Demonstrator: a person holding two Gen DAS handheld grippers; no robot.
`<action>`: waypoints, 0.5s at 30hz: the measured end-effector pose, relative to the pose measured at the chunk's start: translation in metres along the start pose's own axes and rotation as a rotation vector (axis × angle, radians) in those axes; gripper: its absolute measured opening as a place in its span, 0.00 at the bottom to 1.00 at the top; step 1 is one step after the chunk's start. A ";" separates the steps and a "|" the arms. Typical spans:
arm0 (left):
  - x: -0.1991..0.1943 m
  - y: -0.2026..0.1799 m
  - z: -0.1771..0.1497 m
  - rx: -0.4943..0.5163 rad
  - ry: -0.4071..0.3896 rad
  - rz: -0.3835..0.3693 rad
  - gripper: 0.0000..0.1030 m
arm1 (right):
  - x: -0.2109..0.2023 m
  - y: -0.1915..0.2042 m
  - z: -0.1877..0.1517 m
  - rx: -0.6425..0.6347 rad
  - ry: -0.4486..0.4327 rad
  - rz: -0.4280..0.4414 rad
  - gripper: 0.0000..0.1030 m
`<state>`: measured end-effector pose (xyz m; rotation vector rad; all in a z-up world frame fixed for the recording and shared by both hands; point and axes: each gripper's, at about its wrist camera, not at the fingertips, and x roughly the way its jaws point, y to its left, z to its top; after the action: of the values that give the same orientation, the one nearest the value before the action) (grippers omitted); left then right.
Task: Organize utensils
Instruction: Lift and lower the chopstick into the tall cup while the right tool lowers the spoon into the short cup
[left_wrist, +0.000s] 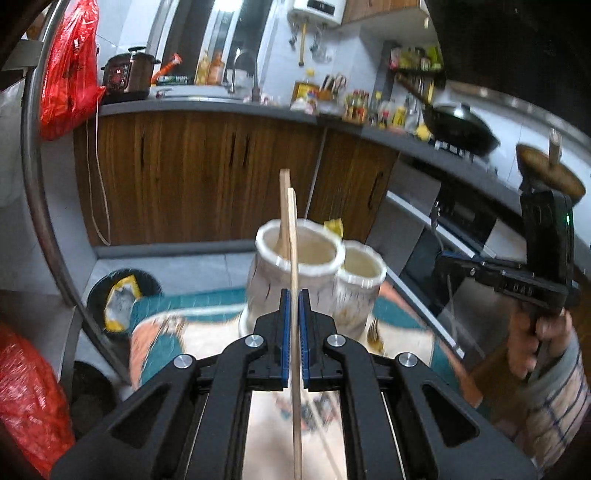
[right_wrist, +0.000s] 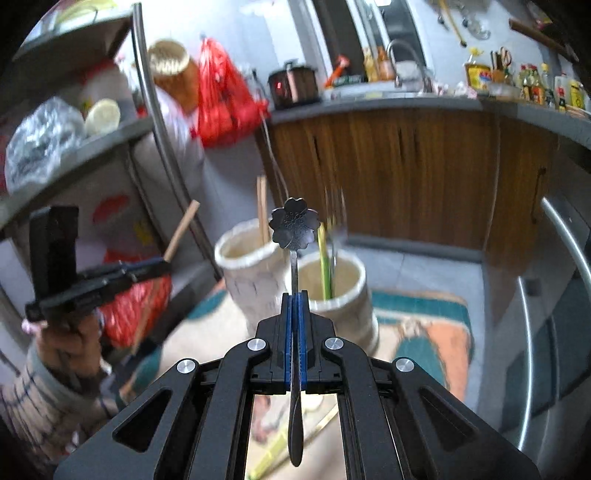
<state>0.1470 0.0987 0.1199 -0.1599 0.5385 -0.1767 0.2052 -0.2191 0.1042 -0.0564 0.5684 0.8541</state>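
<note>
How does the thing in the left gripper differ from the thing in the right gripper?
The left gripper holds a pale wooden chopstick; the right gripper holds a dark metal spoon. The chopstick is straight and plain; the spoon ends in a flower shape. Both are clamped between shut blue pads and point towards the two white holders.

A brown pressure cooker (left_wrist: 129, 72) is sitting on the grey tabletop (left_wrist: 207, 107), left of the faucet (left_wrist: 245, 70). A red plastic bag (left_wrist: 68, 70) is hanging left of the cooker; a black wok (left_wrist: 458, 125) is resting far right.
</note>
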 end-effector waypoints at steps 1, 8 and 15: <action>0.001 0.000 0.004 -0.002 -0.019 -0.005 0.04 | 0.000 0.000 0.002 0.005 -0.019 0.001 0.04; 0.014 -0.003 0.044 0.001 -0.155 -0.029 0.04 | 0.020 0.000 0.028 0.007 -0.125 -0.026 0.04; 0.027 -0.003 0.076 -0.015 -0.293 -0.028 0.04 | 0.035 0.001 0.056 -0.050 -0.207 -0.095 0.04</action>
<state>0.2092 0.0982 0.1713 -0.2040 0.2459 -0.1728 0.2476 -0.1788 0.1348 -0.0399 0.3475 0.7711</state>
